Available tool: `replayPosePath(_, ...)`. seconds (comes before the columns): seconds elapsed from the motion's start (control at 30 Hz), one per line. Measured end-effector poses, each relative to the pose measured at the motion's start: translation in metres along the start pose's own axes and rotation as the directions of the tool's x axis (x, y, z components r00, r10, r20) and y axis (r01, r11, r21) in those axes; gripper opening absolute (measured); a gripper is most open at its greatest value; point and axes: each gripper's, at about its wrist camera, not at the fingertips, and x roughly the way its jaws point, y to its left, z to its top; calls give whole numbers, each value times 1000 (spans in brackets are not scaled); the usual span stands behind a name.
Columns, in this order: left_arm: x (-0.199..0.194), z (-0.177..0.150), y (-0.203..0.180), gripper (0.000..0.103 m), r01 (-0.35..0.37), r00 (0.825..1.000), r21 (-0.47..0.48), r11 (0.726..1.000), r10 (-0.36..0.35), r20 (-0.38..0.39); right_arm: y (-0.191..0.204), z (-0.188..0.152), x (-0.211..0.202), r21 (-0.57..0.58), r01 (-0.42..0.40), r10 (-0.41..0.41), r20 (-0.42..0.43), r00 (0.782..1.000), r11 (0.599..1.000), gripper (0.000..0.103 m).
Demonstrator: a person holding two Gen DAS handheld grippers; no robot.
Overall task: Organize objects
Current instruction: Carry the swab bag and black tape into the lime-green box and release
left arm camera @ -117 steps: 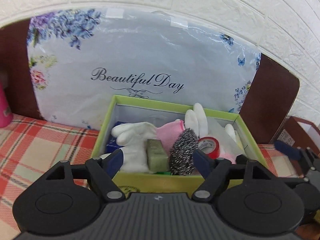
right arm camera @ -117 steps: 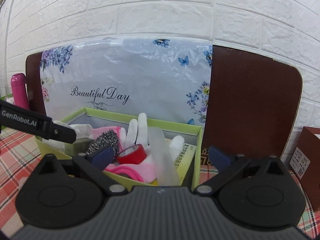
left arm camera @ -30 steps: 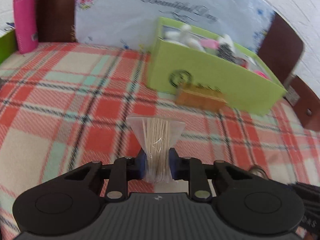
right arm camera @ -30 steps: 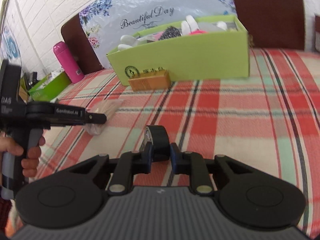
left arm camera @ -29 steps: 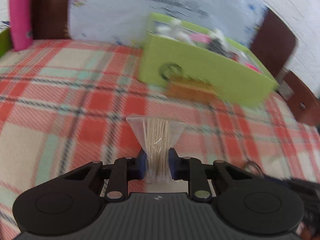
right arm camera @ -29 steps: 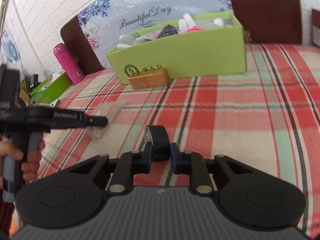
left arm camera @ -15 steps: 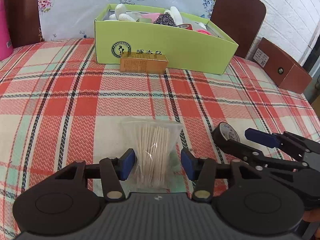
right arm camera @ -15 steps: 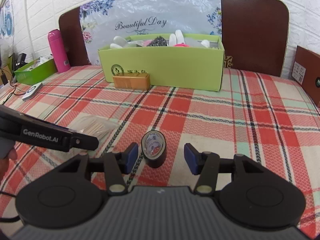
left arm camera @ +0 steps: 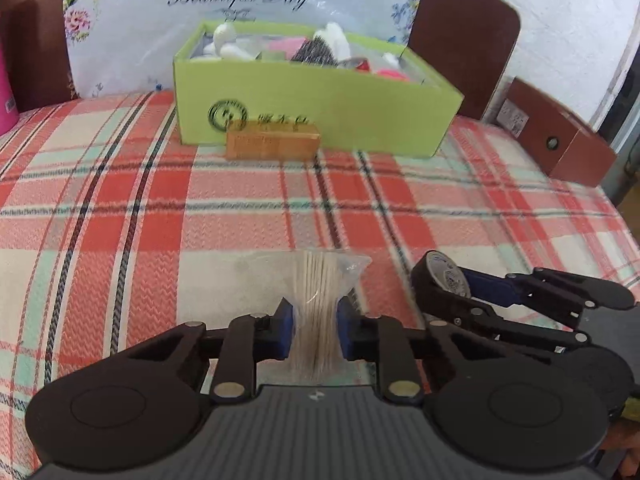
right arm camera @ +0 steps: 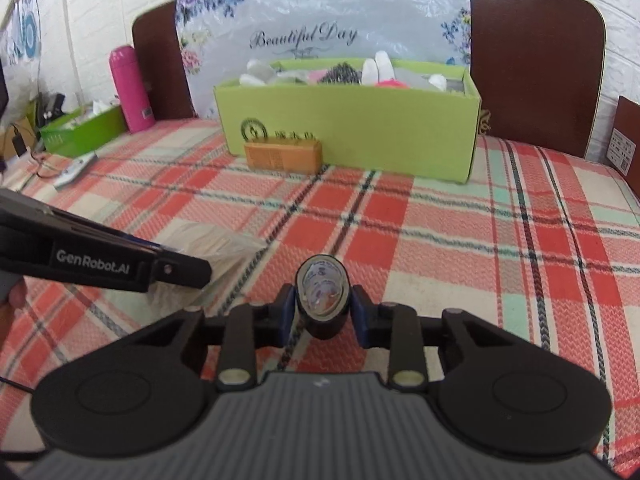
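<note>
My left gripper (left arm camera: 314,330) is shut on a clear bag of cotton swabs (left arm camera: 316,284), held just above the plaid tablecloth. My right gripper (right arm camera: 322,312) is shut on a black tape roll (right arm camera: 322,296); that roll also shows in the left wrist view (left arm camera: 438,280), to the right of the bag. The green box (left arm camera: 320,100) full of gloves, a scourer and red tape stands at the back, also in the right wrist view (right arm camera: 352,128). The left gripper's side (right arm camera: 100,260) shows at the left of the right wrist view.
A small wooden block (left arm camera: 272,144) lies against the box front, also in the right wrist view (right arm camera: 284,156). A pink bottle (right arm camera: 130,88) and a green tray (right arm camera: 80,130) stand far left. A brown box (left arm camera: 560,140) sits at the right edge.
Half a second ago both grippers were open around the bag and the roll. Now both have shut on them. The view has tilted up towards the box.
</note>
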Motion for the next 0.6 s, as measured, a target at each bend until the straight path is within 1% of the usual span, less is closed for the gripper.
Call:
replayPosePath(0.03, -5, 5, -1, 22, 14, 1000, 2, 1000, -14, 15, 0, 6, -5, -2, -7, 7, 18, 1000, 1000, 29)
replayPosePath(0.13, -23, 31, -11, 22, 41, 994, 31, 999, -44, 95, -5, 31, -18, -17, -11, 13, 89, 996, 1000, 29)
replayPosePath(0.2, -34, 52, -16, 22, 59, 987, 48, 997, -66, 149, -9, 50, -24, -25, -8, 12, 139, 990, 1000, 29)
replayPosePath(0.3, -41, 82, -22, 22, 77, 974, 61, 995, -88, 208, -17, 79, -27, -26, 2, 3, 197, 980, 1000, 29)
replayPosePath(0.37, -44, 103, -25, 22, 63, 966, 75, 995, -80, 244, -22, 97, -26, -28, 15, -8, 230, 973, 1000, 29)
replayPosePath(0.43, -39, 124, -24, 22, 54, 962, 73, 996, -71, 263, -29, 116, -22, -34, 34, -24, 265, 964, 999, 29)
replayPosePath(0.53, -23, 153, -15, 22, 23, 958, 57, 998, -38, 284, -38, 141, -9, -16, 61, -53, 305, 951, 998, 29)
replayPosePath(0.6, -7, 170, -9, 22, 6, 959, 32, 999, -15, 283, -47, 154, 4, -5, 75, -70, 318, 945, 997, 29)
